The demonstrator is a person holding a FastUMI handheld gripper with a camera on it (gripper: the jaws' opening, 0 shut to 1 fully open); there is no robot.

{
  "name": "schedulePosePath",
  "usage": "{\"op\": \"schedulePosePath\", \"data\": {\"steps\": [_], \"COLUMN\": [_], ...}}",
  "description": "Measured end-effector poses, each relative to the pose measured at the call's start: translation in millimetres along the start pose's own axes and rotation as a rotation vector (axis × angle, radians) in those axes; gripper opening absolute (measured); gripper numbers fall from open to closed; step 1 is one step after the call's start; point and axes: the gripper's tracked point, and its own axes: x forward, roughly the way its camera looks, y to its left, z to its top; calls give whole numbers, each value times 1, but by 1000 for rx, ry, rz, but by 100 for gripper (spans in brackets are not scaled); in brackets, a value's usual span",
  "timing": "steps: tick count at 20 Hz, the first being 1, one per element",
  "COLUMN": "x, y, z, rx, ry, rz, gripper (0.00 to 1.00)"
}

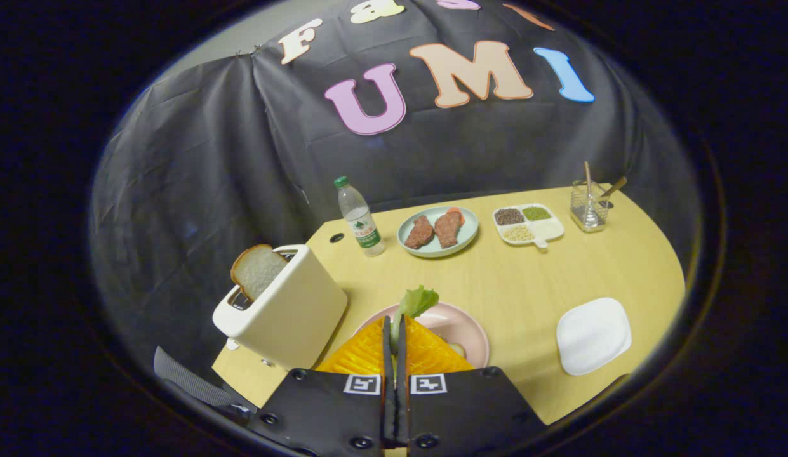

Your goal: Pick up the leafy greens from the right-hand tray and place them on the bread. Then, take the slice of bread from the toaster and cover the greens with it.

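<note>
Jaws (394, 330) are pressing together on the leafy greens (416, 301), which are sticking up past the tips, hanging over the pink plate (465, 329). A bit of bread (458, 349) is peeking out on that plate beside the fingers. The slice of bread (256, 270) is standing in the toaster (286, 311) just beside, on the desk (514, 285). The white tray (593, 334) is lying well apart on the other side.
</note>
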Motion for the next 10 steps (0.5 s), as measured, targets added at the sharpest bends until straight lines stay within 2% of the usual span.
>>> {"op": "schedulePosePath", "data": {"steps": [3,6,10], "x": [11,21,28], "y": [8,-7,-47], "z": [-13,-30,-56], "rx": [12,-5,-36], "ry": [34,81,159], "rz": [23,-15,-112], "gripper": [3,3,3]}}
